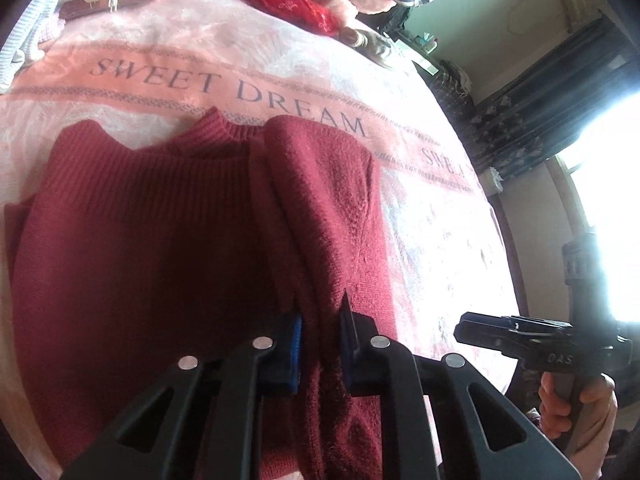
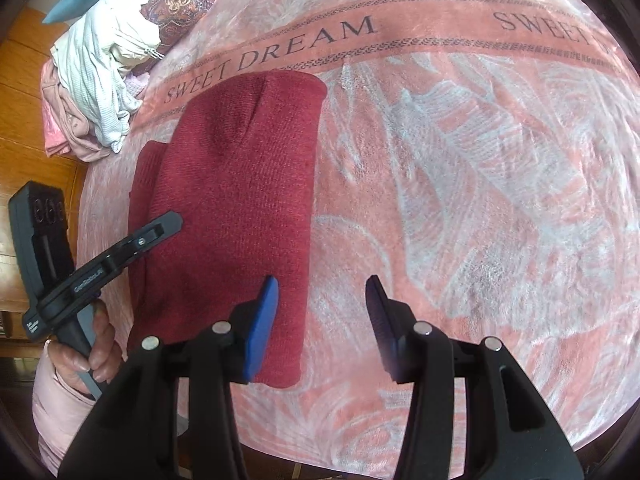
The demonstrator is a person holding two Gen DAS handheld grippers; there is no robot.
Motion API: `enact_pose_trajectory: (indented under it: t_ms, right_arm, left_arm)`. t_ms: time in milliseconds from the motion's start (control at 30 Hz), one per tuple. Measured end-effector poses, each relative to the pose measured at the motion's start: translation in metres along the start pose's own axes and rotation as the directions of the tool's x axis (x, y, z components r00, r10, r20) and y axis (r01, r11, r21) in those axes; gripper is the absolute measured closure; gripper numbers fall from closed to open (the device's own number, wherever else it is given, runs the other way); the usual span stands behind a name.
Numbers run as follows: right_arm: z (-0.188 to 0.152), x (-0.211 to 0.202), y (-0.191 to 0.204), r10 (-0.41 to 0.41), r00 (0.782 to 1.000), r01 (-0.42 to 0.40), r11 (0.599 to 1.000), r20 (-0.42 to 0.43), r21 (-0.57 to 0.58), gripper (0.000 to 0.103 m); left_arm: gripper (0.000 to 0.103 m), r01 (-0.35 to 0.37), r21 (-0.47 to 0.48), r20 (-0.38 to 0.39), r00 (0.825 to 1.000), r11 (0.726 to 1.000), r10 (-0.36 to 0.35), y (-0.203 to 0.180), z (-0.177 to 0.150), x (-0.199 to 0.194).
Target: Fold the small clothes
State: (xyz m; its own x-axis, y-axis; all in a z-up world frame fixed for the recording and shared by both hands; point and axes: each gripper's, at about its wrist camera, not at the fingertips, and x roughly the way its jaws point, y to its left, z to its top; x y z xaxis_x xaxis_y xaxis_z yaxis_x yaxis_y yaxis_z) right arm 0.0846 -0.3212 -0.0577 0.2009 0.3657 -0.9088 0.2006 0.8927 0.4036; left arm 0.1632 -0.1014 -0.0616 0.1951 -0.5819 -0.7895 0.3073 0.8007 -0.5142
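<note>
Red sweater (image 1: 160, 240), soft limp knit, mid-bed: left gripper (image 1: 320, 344) jaws clamped on its folded sleeve; right gripper (image 2: 322, 320) jaws apart, empty; best pinched at edges

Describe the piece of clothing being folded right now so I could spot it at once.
Start from the pink blanket printed with "SWEET DREAM" that covers the bed. Below that lettering lies a dark red knitted sweater, already folded into a narrow strip. It is the only deep red knit spread flat there; the other clothes are pale ones heaped at the blanket's edge.
</note>
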Motion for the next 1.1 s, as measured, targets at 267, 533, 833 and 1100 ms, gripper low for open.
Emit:
enact_pose_trajectory:
  t_ms: [267,533,833,1100]
  right_arm:
    - [-0.004,0.009,0.015,-0.025,0.999,0.024,0.999,-0.025,-0.024,0.054]
    - [-0.009,0.02,0.047,-0.041,0.998,0.036,0.995,-0.053,-0.094,0.054]
    - [-0.026,0.049,0.094,-0.015,0.99,-0.01,0.984,-0.141,-0.181,0.054]
    - [-0.047,0.064,0.111,0.013,0.982,-0.056,0.974,-0.189,-0.221,0.049]
  left_arm:
    - [0.088,0.011,0.009,0.107,0.994,1.0,-0.012,0.031,0.002,-0.076]
    - [0.088,-0.083,-0.063,0.119,0.989,0.995,0.09,0.119,-0.018,-0.113]
    - [0.085,-0.142,-0.067,0.029,0.989,0.988,0.144,0.157,-0.043,-0.083]
    - [0.039,-0.09,-0.028,-0.015,0.996,0.996,0.089,0.128,-0.064,-0.111]
